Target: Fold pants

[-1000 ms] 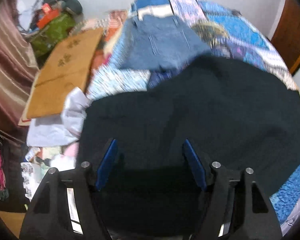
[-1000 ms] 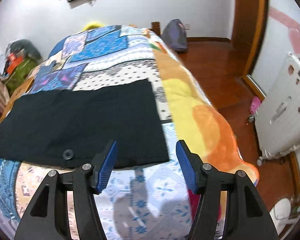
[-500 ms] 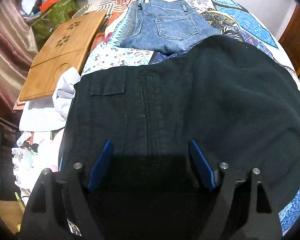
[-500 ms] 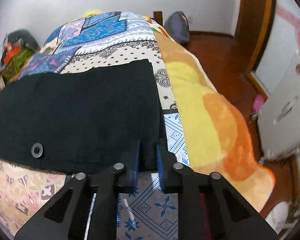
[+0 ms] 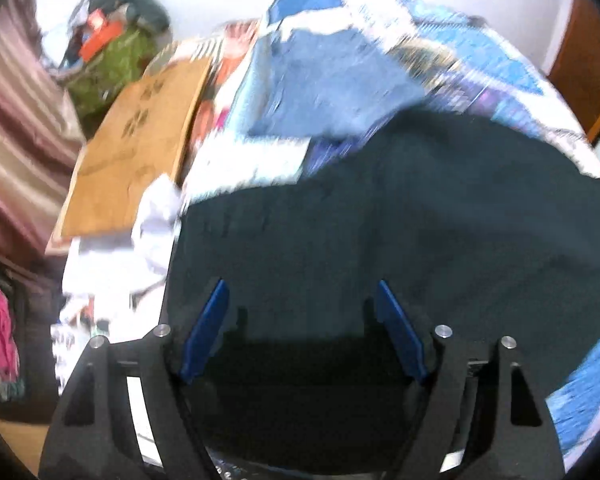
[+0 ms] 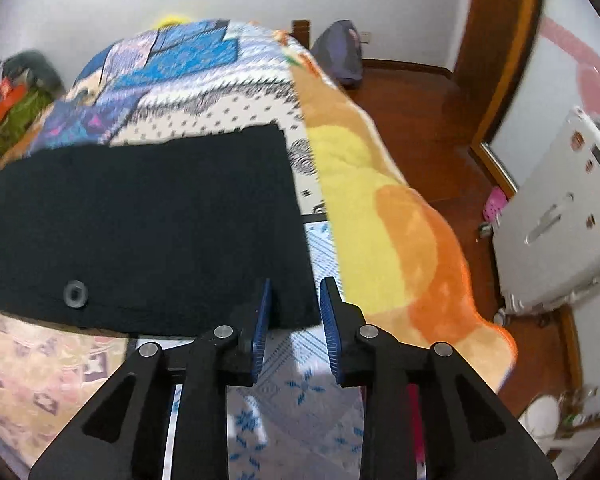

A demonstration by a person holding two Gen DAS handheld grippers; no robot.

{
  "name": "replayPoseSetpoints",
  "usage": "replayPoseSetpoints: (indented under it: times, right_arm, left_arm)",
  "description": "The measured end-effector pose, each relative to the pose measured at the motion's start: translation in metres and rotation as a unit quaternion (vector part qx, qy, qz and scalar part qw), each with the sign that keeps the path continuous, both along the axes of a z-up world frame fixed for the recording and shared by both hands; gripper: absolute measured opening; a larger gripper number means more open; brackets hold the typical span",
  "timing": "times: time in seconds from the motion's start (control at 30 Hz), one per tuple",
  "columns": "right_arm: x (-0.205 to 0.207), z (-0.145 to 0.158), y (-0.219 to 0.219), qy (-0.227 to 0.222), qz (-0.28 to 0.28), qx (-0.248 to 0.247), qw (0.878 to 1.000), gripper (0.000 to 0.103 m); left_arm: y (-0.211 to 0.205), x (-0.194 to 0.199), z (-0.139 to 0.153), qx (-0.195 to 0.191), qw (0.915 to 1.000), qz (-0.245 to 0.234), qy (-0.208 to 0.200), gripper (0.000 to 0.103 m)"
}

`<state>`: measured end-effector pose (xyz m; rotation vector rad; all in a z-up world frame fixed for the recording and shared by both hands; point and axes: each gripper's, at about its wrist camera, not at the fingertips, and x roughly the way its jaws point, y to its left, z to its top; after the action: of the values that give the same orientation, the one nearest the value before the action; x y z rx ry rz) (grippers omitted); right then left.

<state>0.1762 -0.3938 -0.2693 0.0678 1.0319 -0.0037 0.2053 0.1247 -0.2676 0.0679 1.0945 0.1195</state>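
Black pants (image 5: 420,232) lie flat across the patterned bed quilt (image 6: 204,64); they also show in the right wrist view (image 6: 148,224), with a round button (image 6: 75,293) near the front hem. My left gripper (image 5: 300,292) is open, its blue pads wide apart over the pants' near edge. My right gripper (image 6: 294,296) is partly open, its blue pads on either side of the pants' near right corner, not clamped on it. The left view is blurred.
Folded blue jeans (image 5: 332,80) lie on the quilt beyond the black pants. A wooden board (image 5: 136,152), white cloth (image 5: 148,232) and a green bag (image 5: 112,60) are at the left. An orange-yellow blanket (image 6: 388,216), wooden floor and a white appliance (image 6: 560,216) are at the right.
My right gripper was nearly shut at the pants' corner half a second ago and has opened somewhat. The left view has lifted and tilted away from the pants, now blurred by motion.
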Motion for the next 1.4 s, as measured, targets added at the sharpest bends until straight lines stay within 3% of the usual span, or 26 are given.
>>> replayPoseSetpoints:
  times: [0.13, 0.23, 0.37, 0.47, 0.57, 0.77, 0.93, 1.17, 1.23, 1.4]
  right_arm:
    - [-0.015, 0.016, -0.001, -0.016, -0.014, 0.033, 0.999, 0.046]
    - [-0.025, 0.02, 0.006, -0.021, -0.011, 0.053, 0.998, 0.051]
    - [-0.034, 0.011, 0.017, -0.006, -0.006, 0.089, 0.996, 0.052]
    - [-0.038, -0.002, 0.018, 0.009, -0.016, 0.128, 0.992, 0.052]
    - [-0.036, -0.013, 0.014, 0.02, -0.034, 0.15, 0.988, 0.052]
    - [-0.025, -0.023, 0.001, 0.011, -0.071, 0.184, 0.98, 0.052]
    - [-0.017, -0.029, -0.006, -0.004, -0.095, 0.216, 0.972, 0.052]
    - [-0.007, -0.034, -0.008, -0.037, -0.101, 0.216, 0.97, 0.052]
    - [-0.004, -0.034, -0.008, -0.044, -0.099, 0.212, 0.971, 0.051]
    - [0.01, -0.036, -0.011, -0.048, -0.093, 0.203, 0.974, 0.024]
  left_arm:
    - [-0.036, 0.022, 0.029, -0.022, 0.9983, -0.038, -0.039, 0.077]
    - [-0.07, 0.043, 0.031, -0.041, 0.996, -0.07, -0.038, 0.077]
    - [-0.113, 0.057, 0.008, -0.03, 0.993, -0.114, -0.013, 0.077]
    - [-0.125, 0.055, -0.016, -0.028, 0.9915, -0.125, 0.021, 0.078]
    - [-0.115, 0.041, -0.021, -0.05, 0.992, -0.115, 0.012, 0.083]
    - [-0.098, 0.019, -0.016, -0.063, 0.9899, -0.123, 0.029, 0.084]
    - [-0.109, 0.011, -0.001, -0.027, 0.9895, -0.141, 0.014, 0.083]
    - [-0.134, 0.03, 0.017, -0.063, 0.9876, -0.143, -0.007, 0.083]
    - [-0.143, 0.038, 0.017, -0.076, 0.9871, -0.14, -0.008, 0.083]
    - [-0.165, 0.056, 0.01, -0.108, 0.9838, -0.143, 0.007, 0.083]
